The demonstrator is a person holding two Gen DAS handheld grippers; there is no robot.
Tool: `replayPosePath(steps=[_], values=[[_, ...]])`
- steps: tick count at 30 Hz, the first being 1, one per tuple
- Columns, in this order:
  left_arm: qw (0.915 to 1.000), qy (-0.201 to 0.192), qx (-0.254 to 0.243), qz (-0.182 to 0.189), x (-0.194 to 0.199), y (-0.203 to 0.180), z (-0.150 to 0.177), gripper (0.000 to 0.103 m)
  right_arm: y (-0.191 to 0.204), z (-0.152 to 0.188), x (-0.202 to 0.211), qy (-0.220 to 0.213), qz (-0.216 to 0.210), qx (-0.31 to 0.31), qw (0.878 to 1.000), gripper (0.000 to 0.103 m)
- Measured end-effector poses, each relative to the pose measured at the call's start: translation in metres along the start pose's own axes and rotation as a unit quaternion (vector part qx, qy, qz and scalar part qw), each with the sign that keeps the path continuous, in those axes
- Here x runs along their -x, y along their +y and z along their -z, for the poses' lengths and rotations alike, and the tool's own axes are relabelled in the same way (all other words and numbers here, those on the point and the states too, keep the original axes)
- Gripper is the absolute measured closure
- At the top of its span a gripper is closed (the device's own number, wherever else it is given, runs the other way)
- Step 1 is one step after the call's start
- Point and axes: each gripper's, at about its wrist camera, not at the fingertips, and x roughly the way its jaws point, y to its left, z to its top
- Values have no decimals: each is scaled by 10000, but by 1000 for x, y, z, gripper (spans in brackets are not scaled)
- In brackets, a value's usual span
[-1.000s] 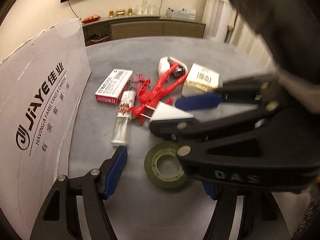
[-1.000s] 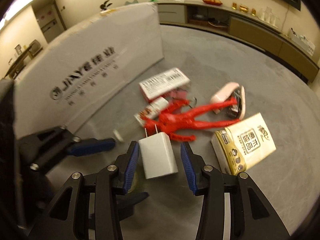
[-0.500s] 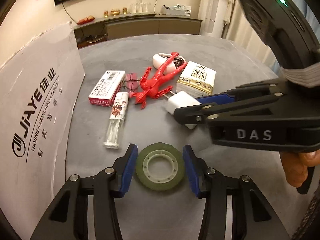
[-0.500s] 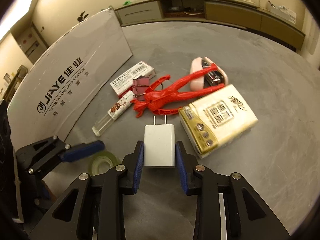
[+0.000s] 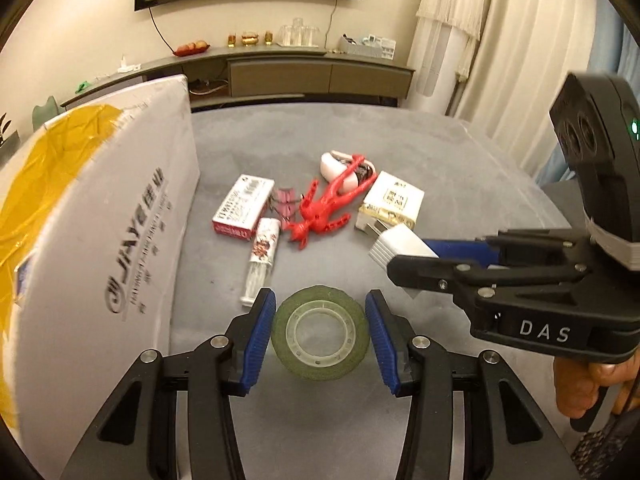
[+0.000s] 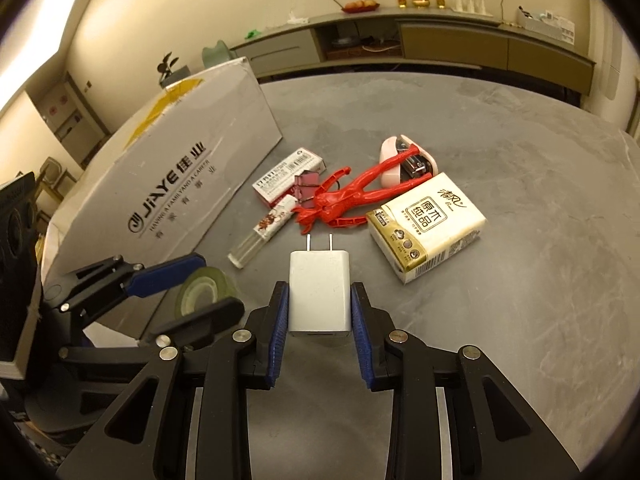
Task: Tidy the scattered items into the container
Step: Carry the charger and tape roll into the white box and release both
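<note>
My left gripper (image 5: 320, 334) is shut on a green tape roll (image 5: 320, 356), pads against its two sides, just above the grey table (image 5: 460, 168). My right gripper (image 6: 320, 304) is shut on a white plug charger (image 6: 320, 288), prongs pointing forward. In the left wrist view the right gripper (image 5: 404, 258) holds the charger (image 5: 390, 242) at the right. In the right wrist view the left gripper (image 6: 196, 292) carries the tape roll (image 6: 200, 294) at the lower left. The grey cardboard box (image 5: 100, 240) (image 6: 180, 184) with a yellow liner stands at the left.
Ahead on the table lie a red-white small box (image 6: 290, 176), a clear tube (image 6: 264, 236), pink binder clips (image 6: 306, 184), a red plastic figure (image 6: 348, 200), a tissue pack (image 6: 428, 226) and a pink stapler (image 6: 400, 160). A hand (image 5: 580, 384) holds the right gripper.
The left gripper has shut on the tape roll and the right on the charger. Both have risen and drawn back, so the box's yellow-lined top has come into view.
</note>
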Motion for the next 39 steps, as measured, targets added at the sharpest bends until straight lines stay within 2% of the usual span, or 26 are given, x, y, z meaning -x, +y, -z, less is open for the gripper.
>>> replayPosePath(steps=[22,32,39], values=[[9975,-629,147,304,66,14,-20,55,43,4,34,-588,25,-122,9982,71],[9954,-843,232,381,88,19,-23,55,51,15,55,-777,86,-417,9961,71],[9934,-1013,316,432,106,28,-26,55,63,14,69,-827,127,-400,9957,71]])
